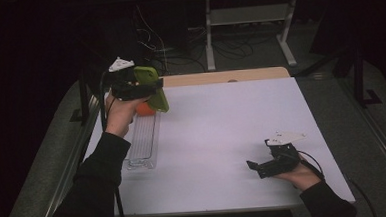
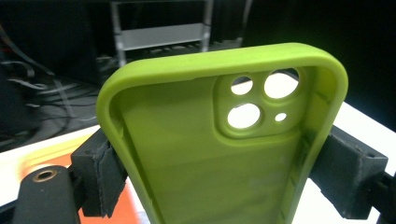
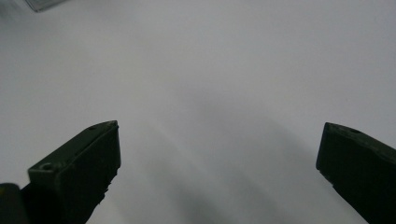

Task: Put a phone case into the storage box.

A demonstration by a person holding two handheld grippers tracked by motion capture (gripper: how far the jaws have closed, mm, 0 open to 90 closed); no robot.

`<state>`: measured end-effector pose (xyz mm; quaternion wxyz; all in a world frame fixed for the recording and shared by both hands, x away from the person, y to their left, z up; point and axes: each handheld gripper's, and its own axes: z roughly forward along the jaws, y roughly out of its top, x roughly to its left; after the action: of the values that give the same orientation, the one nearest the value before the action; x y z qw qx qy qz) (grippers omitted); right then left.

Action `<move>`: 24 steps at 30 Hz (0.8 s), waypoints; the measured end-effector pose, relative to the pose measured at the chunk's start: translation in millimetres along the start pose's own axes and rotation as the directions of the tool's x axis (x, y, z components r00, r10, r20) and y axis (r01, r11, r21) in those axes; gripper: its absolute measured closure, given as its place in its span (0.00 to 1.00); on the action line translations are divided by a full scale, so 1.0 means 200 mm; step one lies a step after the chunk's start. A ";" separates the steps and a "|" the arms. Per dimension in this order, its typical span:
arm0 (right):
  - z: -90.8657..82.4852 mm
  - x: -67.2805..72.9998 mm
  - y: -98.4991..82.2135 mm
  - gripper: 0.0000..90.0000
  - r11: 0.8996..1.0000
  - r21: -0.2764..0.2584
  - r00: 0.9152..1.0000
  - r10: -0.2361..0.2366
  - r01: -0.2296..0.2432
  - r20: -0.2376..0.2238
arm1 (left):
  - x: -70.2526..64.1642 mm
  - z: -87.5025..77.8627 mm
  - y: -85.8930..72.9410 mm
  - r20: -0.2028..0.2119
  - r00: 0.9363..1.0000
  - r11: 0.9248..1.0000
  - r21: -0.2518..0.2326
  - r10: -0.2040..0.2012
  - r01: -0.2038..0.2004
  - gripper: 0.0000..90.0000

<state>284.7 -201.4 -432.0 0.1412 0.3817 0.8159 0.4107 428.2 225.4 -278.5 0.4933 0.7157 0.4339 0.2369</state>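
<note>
A lime-green phone case [image 1: 152, 86] is held up above the table's far left, clamped across its width by my left gripper [image 1: 147, 89]. In the left gripper view the case [image 2: 210, 154] shows its hollow inside and camera cut-outs, with both pads [image 2: 100, 172] pressed on its side walls. My right gripper [image 1: 258, 168] rests low over the white table [image 1: 222, 132] near the front right. Its jaws stand wide apart in the right gripper view [image 3: 219, 168], with bare table between them.
A clear plastic tray [image 1: 143, 141] lies along the table's left side, below the held case. An orange object [image 1: 144, 109] sits at the tray's far end, partly hidden by the case. A wooden strip [image 1: 224, 76] borders the far edge; cables and a white frame lie beyond.
</note>
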 end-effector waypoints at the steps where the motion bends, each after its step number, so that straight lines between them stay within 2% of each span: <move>1: 0.00 0.00 -0.01 0.00 1.000 0.000 1.000 0.003 -0.003 -0.001 | 0.01 -0.01 0.00 -0.017 1.000 1.000 -0.006 0.001 -0.001 0.16; 5: 0.00 0.00 -0.02 0.00 1.000 0.009 1.000 -0.007 0.007 -0.007 | 0.06 -0.01 -0.01 -0.104 0.995 1.000 -0.008 0.009 -0.010 0.16; 9: 0.01 0.00 -0.02 0.00 1.000 0.003 1.000 -0.005 0.005 -0.017 | 0.10 0.01 -0.02 -0.181 0.984 1.000 -0.002 -0.003 0.003 0.16; 14: 0.01 0.00 -0.02 0.00 1.000 0.002 1.000 -0.007 0.007 -0.021 | 0.13 0.09 -0.06 -0.284 0.959 1.000 0.028 0.003 0.005 0.16; 17: 0.00 0.00 -0.02 0.00 1.000 0.000 1.000 -0.006 0.006 -0.022 | 0.15 0.15 -0.09 -0.328 0.944 0.998 0.060 0.015 0.006 0.16; 18: 0.00 0.00 -0.02 0.00 1.000 0.000 1.000 -0.005 0.005 -0.023 | 0.15 0.17 -0.10 -0.338 0.941 0.998 0.056 -0.002 0.022 0.16; 22: 0.00 0.01 -0.01 0.00 1.000 -0.004 1.000 -0.013 0.013 -0.028 | 0.17 0.24 -0.15 -0.377 0.926 0.995 0.094 0.010 0.028 0.16; 24: 0.00 0.01 -0.01 0.00 1.000 -0.006 0.999 -0.017 0.017 -0.027 | 0.19 0.26 -0.18 -0.385 0.923 0.992 0.115 0.004 0.044 0.16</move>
<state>282.3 -201.5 -434.1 0.1346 0.3685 0.8198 0.4172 473.7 236.7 -335.3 0.3565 0.6797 0.5431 0.3406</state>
